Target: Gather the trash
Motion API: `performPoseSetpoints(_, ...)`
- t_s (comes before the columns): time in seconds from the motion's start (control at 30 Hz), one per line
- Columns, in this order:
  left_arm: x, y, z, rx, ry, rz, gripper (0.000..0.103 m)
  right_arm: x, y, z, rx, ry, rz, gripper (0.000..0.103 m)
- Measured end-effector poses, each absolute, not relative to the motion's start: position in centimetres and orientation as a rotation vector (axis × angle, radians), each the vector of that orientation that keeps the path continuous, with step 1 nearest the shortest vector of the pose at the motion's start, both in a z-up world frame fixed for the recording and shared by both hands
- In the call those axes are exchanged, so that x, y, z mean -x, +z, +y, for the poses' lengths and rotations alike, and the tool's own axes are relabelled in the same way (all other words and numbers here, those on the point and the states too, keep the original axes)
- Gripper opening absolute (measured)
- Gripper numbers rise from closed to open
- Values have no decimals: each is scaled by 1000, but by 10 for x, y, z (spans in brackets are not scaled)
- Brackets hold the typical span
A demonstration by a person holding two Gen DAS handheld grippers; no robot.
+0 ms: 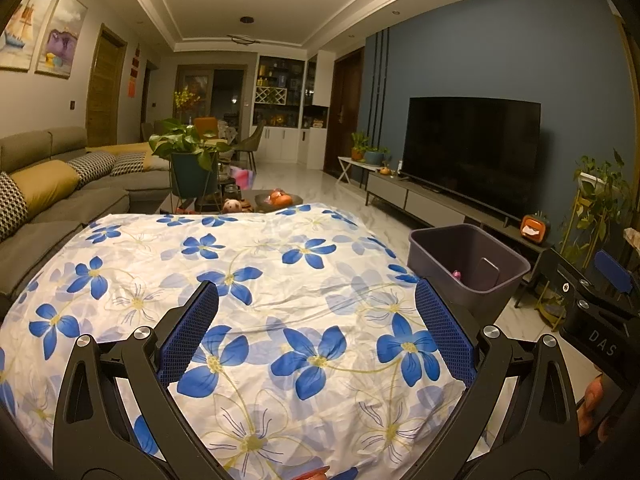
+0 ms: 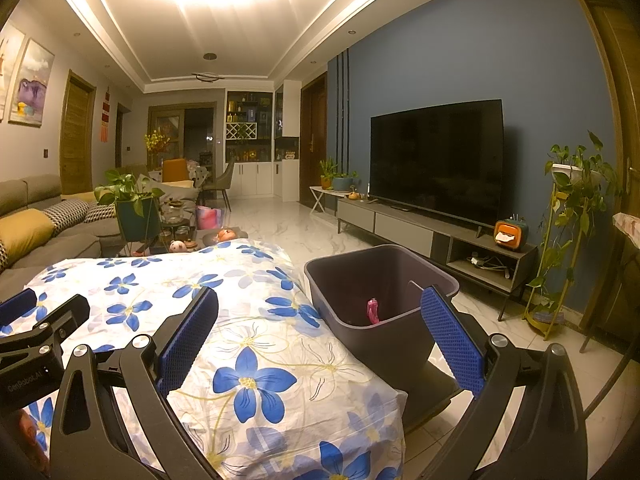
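Trash, a pink scrap, already lies inside the grey bin at centre right, the flowered worktop shows no litter, and both left gripper and right gripper hold jaws apart, empty.

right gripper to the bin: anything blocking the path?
Nothing visible does. The right gripper is open and empty, looking over the near rim of the dark bin, which sits open-topped on the floor beside the flowered cloth. A pink item already lies inside.
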State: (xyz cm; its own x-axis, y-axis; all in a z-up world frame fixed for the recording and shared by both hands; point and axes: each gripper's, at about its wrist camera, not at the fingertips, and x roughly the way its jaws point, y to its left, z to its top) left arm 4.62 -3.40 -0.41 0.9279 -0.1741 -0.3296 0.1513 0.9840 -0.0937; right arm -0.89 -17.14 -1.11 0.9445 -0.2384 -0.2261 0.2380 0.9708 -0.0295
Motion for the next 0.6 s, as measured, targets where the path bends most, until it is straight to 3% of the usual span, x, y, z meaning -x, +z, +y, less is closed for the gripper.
performPoseSetpoints(0.6,-45,-5,-33,68,-167,343,97,10,-11,-171,-1,-246,229,97)
